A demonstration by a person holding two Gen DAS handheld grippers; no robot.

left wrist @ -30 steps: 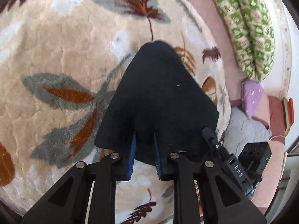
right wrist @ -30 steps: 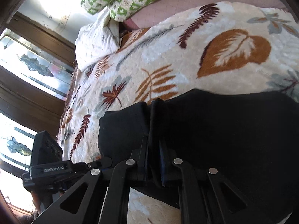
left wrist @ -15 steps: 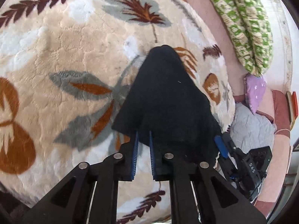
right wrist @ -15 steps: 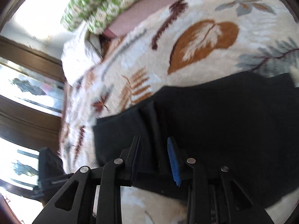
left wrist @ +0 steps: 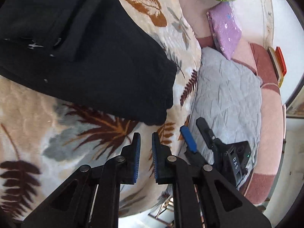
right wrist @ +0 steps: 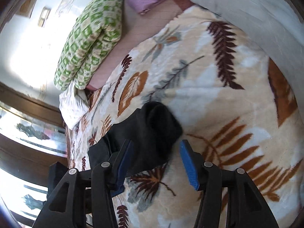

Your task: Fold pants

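Left gripper (left wrist: 146, 136) hovering over the leaf-print fleece blanket (left wrist: 57, 133), blue pads a narrow slot apart and gripping nothing; right gripper (right wrist: 155, 152) spread wide, likewise empty, its pads straddling the near edge of the cloth without visibly pinching it. Black pants (left wrist: 85, 47) lying released on the blanket as a dark, already doubled bundle, up and to the left of the left gripper, with one rounded corner reaching down to just short of the fingertips. Long axis, judged from the left wrist view, running from that near corner away toward the upper left; seams or a pocket edge faintly visible on top. From the right wrist view, same bundle (right wrist: 152, 131) straight ahead between the open pads, so right gripper apparently the nearer and better lined up for a fresh grasp; left needing a short reach forward and leftward. Looks like a fold just laid down, with another fold or a smoothing pass probably next. Around: grey quilted pad (left wrist: 228, 98) at the blanket's edge to the right, purple cushion (left wrist: 226, 28) and green patterned pillow (right wrist: 91, 43) farther off. Nothing between either gripper and the cloth; main risk judged to be snagging the plush blanket along with the pants.
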